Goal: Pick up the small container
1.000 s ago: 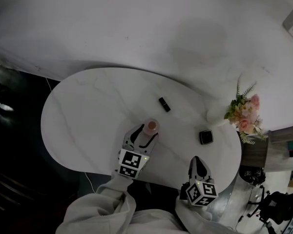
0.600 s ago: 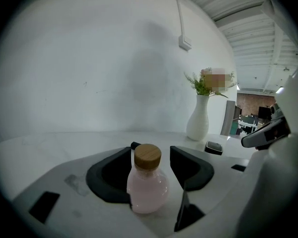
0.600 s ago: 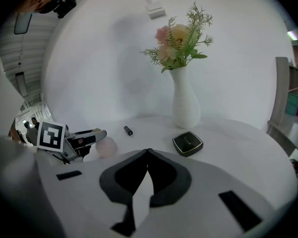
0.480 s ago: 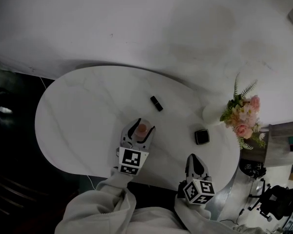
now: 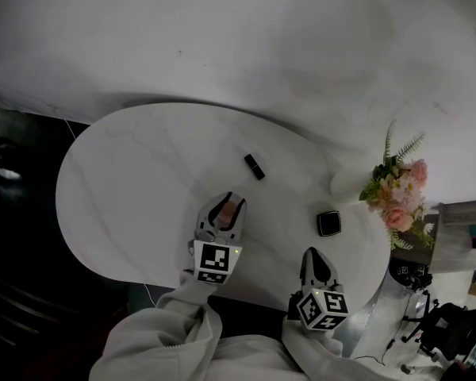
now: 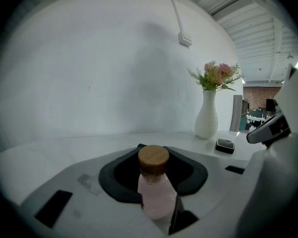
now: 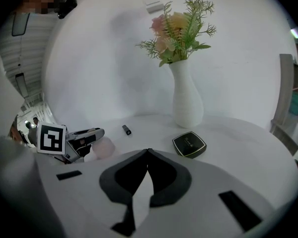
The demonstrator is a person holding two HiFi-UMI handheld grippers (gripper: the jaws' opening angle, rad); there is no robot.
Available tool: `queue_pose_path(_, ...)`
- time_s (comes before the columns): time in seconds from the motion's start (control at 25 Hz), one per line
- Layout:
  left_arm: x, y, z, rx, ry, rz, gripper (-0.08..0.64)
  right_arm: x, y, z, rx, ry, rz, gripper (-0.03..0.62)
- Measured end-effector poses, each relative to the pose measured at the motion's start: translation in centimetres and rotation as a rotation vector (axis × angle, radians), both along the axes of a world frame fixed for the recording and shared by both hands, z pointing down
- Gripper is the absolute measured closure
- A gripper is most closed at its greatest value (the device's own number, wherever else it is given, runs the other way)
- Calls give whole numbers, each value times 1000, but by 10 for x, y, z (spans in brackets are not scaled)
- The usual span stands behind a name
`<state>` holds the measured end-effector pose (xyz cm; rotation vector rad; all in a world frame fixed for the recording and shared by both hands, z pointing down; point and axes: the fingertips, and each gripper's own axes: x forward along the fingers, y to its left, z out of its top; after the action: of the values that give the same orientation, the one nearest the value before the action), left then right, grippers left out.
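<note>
The small container is a pale pink bottle [image 6: 154, 187] with a round wooden cap [image 6: 153, 157], standing upright on the white oval table [image 5: 135, 173]. My left gripper [image 5: 228, 204] reaches over the table's near edge and its jaws have just been closing; the bottle [image 5: 229, 210] sits between them with the black pads against its sides. In the right gripper view that gripper [image 7: 84, 135] shows at the left, with the pink bottle [image 7: 103, 148] in it. My right gripper [image 5: 312, 255] hovers near the front edge, its fingertips together and nothing between them.
A small black tube [image 5: 255, 167] lies beyond the bottle. A square black compact [image 5: 330, 223] rests to the right, ahead of my right gripper. A white vase [image 5: 345, 187] of pink flowers [image 5: 398, 197] stands at the table's right end. Dark floor lies left.
My left gripper slid forward until the bottle stood between its jaws, then the jaws narrowed onto it. The right gripper has barely shifted.
</note>
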<state>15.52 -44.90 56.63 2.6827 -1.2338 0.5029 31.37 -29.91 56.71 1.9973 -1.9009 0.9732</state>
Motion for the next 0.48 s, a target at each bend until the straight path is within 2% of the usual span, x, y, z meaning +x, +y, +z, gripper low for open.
queue_pose_path(0.48, 0, 0, 0, 5, 0, 1, 443, 1, 1, -2, 7, 0, 2, 543)
